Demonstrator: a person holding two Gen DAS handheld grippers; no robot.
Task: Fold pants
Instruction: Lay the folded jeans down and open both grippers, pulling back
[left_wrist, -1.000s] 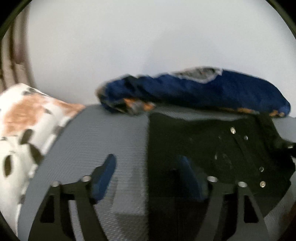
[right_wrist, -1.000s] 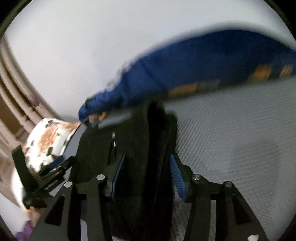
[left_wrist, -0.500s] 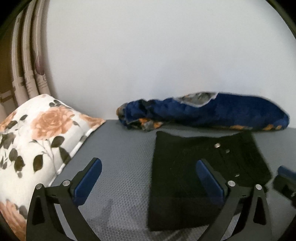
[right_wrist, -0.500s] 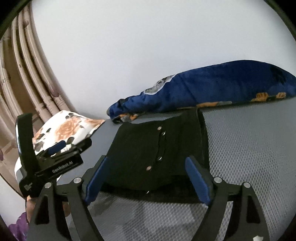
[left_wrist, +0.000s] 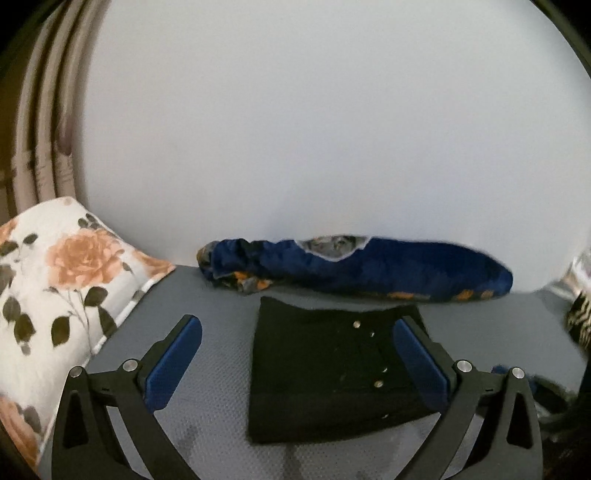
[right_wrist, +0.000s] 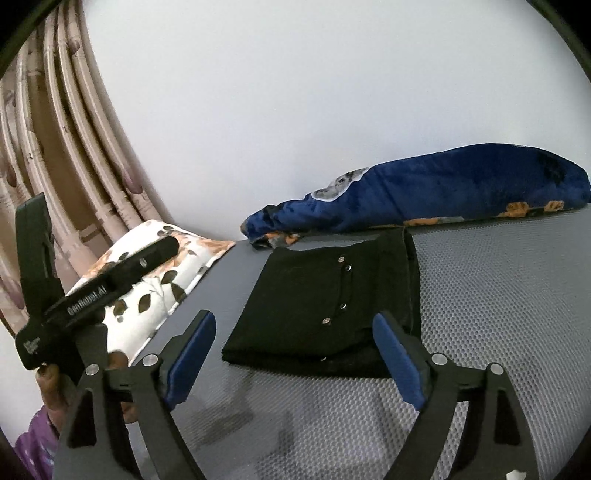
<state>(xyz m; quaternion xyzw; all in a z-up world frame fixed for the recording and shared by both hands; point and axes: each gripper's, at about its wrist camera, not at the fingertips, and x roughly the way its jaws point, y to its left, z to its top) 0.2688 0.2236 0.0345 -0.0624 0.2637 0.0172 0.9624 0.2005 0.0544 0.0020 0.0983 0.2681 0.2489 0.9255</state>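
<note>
**Folded black pants on a grey mattress, both grippers open and empty on its near side.**
The pants (left_wrist: 325, 369) lay as a compact rectangle straight ahead of the left gripper (left_wrist: 295, 365) and the right gripper (right_wrist: 295, 354), neither touching the cloth and neither plainly nearer. A blue blanket (right_wrist: 443, 195) lay along the far edge, a floral pillow (left_wrist: 55, 280) to the left; nothing stood between.

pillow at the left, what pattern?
The white rectangular fabric pillow carries orange roses with dark leaves. The left wrist view shows it best.
</note>
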